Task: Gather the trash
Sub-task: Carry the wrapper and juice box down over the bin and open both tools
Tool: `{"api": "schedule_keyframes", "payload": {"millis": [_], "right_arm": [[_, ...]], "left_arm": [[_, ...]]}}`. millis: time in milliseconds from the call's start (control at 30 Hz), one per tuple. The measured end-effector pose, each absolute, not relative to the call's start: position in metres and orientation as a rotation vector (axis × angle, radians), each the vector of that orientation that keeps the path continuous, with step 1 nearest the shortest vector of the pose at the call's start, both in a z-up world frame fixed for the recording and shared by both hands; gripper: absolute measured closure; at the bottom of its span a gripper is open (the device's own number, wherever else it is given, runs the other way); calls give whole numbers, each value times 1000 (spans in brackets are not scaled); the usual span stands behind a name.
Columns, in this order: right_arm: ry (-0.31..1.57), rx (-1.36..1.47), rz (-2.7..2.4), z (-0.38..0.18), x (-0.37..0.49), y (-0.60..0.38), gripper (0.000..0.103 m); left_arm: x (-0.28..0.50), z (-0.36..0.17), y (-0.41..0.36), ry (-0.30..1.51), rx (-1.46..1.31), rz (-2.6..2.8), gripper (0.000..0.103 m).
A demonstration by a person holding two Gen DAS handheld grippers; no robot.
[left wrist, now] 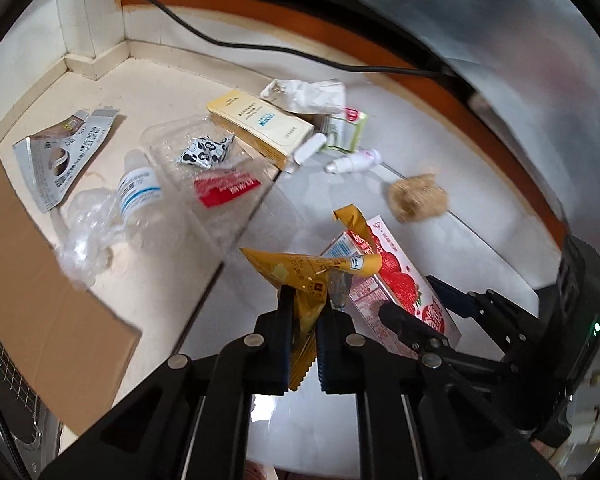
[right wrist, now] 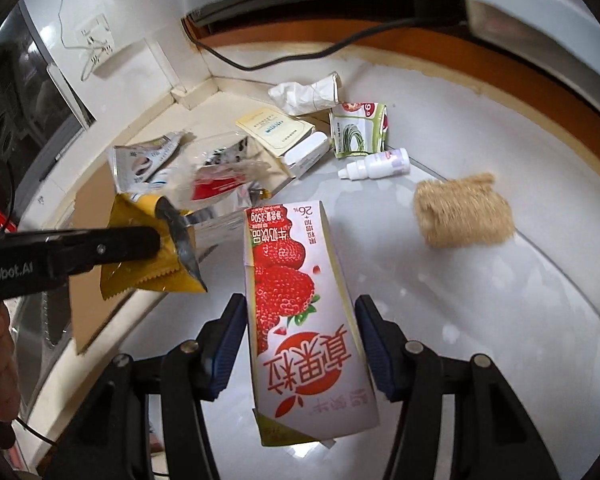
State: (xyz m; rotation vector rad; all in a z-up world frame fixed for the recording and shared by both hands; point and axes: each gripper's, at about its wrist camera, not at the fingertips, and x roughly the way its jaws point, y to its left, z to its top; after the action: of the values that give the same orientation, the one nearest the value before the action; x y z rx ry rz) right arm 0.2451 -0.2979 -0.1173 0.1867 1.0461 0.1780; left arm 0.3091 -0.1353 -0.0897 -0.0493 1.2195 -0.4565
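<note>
My left gripper [left wrist: 305, 300] is shut on a crumpled yellow wrapper [left wrist: 300, 276], held above the white surface; it also shows at the left of the right wrist view [right wrist: 156, 240]. My right gripper [right wrist: 300, 316] is open, its jaws on either side of a strawberry milk carton [right wrist: 296, 300] lying flat, apart from its sides. The carton also shows in the left wrist view [left wrist: 384, 280], just right of the wrapper. My right gripper's fingers [left wrist: 404, 320] reach in there from the right.
More trash lies beyond: a brown fuzzy wad [right wrist: 464, 212], a white dropper bottle [right wrist: 376, 164], a yellow box [left wrist: 260, 128], a clear plastic tray [left wrist: 216, 184], a clear bottle [left wrist: 136, 192], crumpled tissue [left wrist: 304, 94], and cardboard [left wrist: 40, 280] at left. A black cable [left wrist: 260, 46] runs along the back.
</note>
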Motion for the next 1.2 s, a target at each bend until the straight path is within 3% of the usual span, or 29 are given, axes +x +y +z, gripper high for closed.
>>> {"api": "schedule_keyframes", "payload": {"millis": [367,700,933,1200], "right_arm": [[972,225,152,-70,152,-252,48],[953,232,188,-53,53,-178,48],[1006,265,218,-75,3,-147,48],[1143,320,200,-135,-24,-143,48]], "left_arm": [[200,-41,-70,1118,-42,-591,96],[94,-27,1,1080,-44,-637,96],[39,-55,45,1126,-21,-622,96],[9,-129,63,1261,-4,-548,96]]}}
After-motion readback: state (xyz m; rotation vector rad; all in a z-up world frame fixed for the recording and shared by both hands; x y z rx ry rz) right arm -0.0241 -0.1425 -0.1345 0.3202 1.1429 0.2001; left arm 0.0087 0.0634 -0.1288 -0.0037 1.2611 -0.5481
